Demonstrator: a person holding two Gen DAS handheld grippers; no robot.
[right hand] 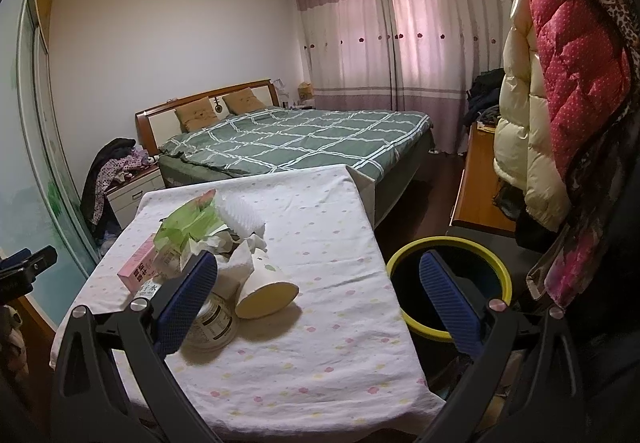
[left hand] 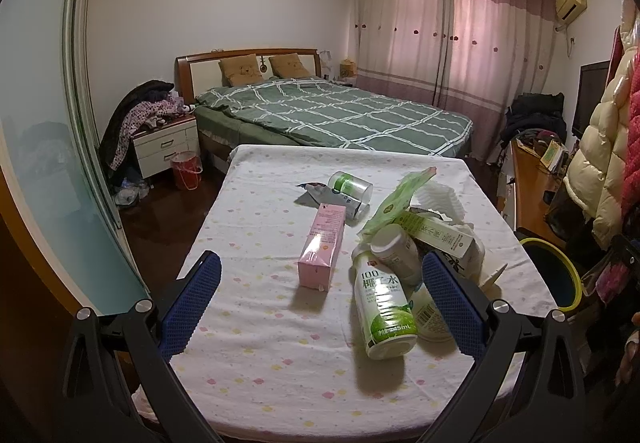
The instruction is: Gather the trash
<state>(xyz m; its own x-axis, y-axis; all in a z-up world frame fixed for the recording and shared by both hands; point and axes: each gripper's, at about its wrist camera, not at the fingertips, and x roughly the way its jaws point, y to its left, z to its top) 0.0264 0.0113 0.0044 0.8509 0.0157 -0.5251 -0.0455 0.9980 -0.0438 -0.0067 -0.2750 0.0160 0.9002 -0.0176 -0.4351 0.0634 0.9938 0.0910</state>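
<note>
Trash lies on a table with a white dotted cloth (left hand: 256,363). A pink carton (left hand: 322,252) lies in the middle, a green-and-white coconut water bottle (left hand: 382,307) to its right, with a white bottle (left hand: 396,249), a green wrapper (left hand: 396,199), tissues and a clear cup (left hand: 352,185) behind. My left gripper (left hand: 320,303) is open and empty above the near table. My right gripper (right hand: 318,299) is open and empty over the table's right edge, next to a paper cup (right hand: 266,289). A black bin with a yellow rim (right hand: 448,285) stands right of the table.
A bed with a green checked cover (left hand: 332,115) stands behind the table. A nightstand with clothes (left hand: 164,139) and a red bucket (left hand: 186,169) are at the left. Coats (right hand: 560,103) hang at the right beside a wooden desk (right hand: 480,183).
</note>
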